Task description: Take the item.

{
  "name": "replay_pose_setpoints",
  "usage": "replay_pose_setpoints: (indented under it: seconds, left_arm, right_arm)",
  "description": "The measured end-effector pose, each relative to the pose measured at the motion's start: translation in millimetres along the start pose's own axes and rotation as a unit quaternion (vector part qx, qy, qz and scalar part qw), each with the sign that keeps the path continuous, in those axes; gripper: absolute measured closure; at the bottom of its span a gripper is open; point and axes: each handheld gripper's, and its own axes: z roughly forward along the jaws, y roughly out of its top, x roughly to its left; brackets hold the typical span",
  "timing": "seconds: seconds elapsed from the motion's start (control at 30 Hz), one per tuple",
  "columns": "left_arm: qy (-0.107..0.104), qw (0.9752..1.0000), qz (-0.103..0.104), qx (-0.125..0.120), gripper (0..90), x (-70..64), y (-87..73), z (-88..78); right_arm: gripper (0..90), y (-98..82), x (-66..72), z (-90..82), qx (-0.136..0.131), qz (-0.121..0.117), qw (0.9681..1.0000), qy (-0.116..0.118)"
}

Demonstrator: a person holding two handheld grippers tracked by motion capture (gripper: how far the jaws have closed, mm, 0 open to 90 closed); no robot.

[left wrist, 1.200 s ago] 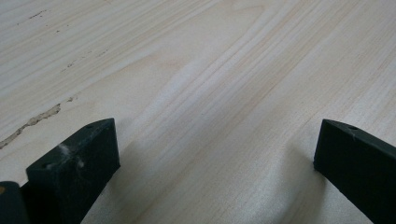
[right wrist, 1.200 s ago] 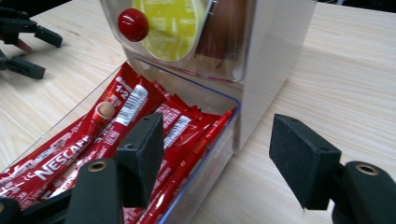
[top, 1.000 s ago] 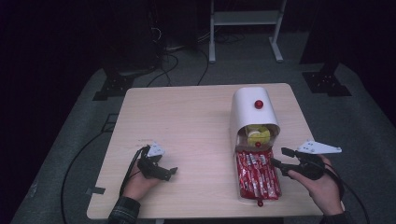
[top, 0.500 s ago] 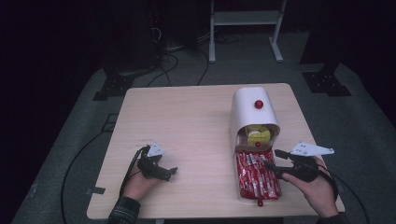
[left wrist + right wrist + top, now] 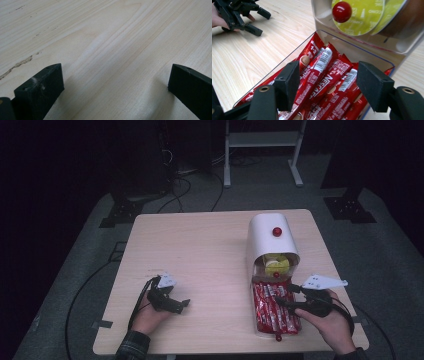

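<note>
A white dispenser with a red knob stands at the table's right, yellow capsules showing in its mouth. Its clear drawer is pulled out toward me and packed with red Nescafe sticks. My right gripper hovers open over the drawer's right side. In the right gripper view its jaws straddle the sticks from above without pressing on any, below a red knob and the yellow capsules. My left gripper rests open on bare wood at front left, and in its own view nothing lies between the jaws.
The light wooden table has free room across its middle and left. A small red knob marks the drawer's front end near the table's front edge. Cables and stand feet lie on the dark floor behind. The other hand's gripper sits at that view's top left.
My right gripper has slid left, from beside the drawer to over the red sticks. The left hand and its gripper have stayed put.
</note>
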Motion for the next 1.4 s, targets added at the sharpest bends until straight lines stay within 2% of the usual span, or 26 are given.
replay_pose_setpoints:
  seconds: [0.4,0.83,1.17,1.4]
  left_arm:
    - [0.0,1.0,0.0,0.0,0.0,0.0,0.0,0.0]
    - [0.0,1.0,0.0,0.0,0.0,0.0,0.0,0.0]
    - [0.0,1.0,0.0,0.0,0.0,0.0,0.0,0.0]
    - [0.0,1.0,0.0,0.0,0.0,0.0,0.0,0.0]
  right_arm:
    - [35.8,-3.1,7.7,12.0,0.013,-0.007,0.9998,0.015]
    - [40.1,-6.2,10.0,19.6,0.023,-0.016,0.9993,0.024]
    - [48.3,-7.6,11.8,22.4,0.031,-0.021,0.999,0.026]
    - [57.0,-8.1,13.4,23.4,0.033,-0.028,0.9988,0.023]
